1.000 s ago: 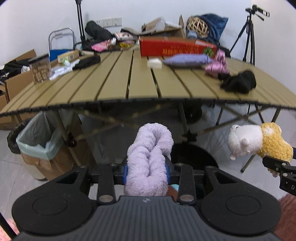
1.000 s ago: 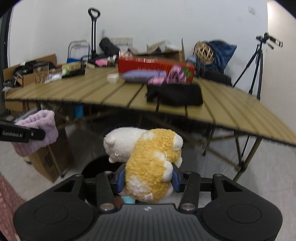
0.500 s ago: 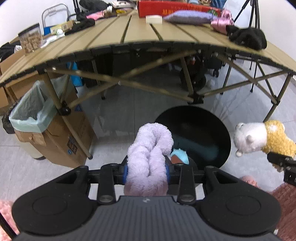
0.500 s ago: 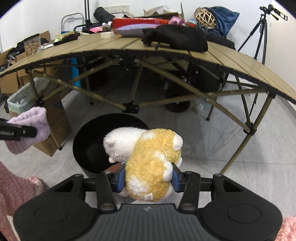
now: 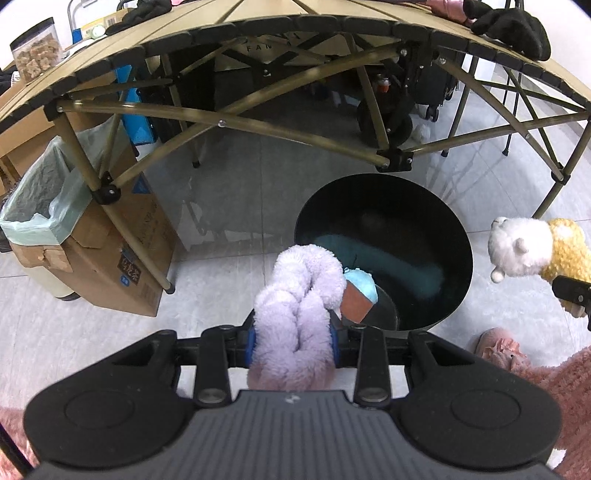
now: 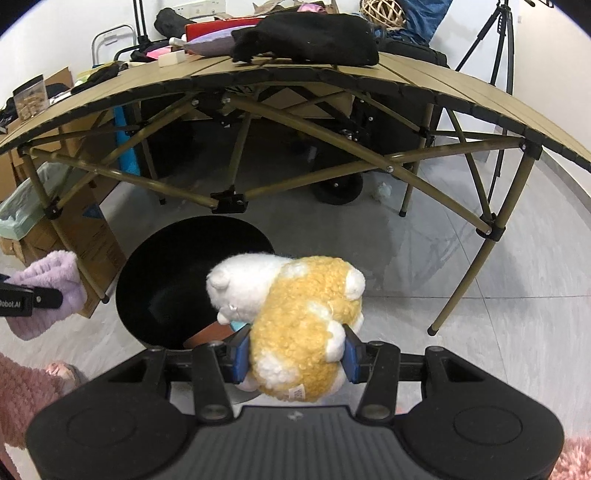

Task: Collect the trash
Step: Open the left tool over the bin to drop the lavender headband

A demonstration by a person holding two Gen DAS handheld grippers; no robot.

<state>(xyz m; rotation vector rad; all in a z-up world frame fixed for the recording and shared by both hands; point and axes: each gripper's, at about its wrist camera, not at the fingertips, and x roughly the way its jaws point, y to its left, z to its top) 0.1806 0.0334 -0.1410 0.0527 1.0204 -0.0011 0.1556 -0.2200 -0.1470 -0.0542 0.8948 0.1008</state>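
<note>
My left gripper (image 5: 293,345) is shut on a lilac fluffy plush (image 5: 299,295), held just above the near left rim of a round black bin (image 5: 388,199) on the floor. Inside the bin lie a teal soft item (image 5: 388,262) and an orange-and-blue thing (image 5: 358,299). My right gripper (image 6: 295,354) is shut on a yellow-and-white plush animal (image 6: 295,317), which hangs over the bin (image 6: 166,266) at its near right side. The plush animal (image 5: 535,251) also shows at the right of the left wrist view. The lilac plush (image 6: 48,280) shows at the left of the right wrist view.
A slatted folding table (image 5: 258,22) with crossed metal legs stands behind the bin. A black cloth (image 6: 306,37) lies on it. A cardboard box with a green bag liner (image 5: 44,206) stands at the left. A person's pink fluffy sleeve (image 5: 554,376) and slipper (image 5: 498,349) are near.
Both grippers have sunk and tipped downward, from facing the tabletop to looking into the black bin on the floor. Each keeps its plush in the same hold.
</note>
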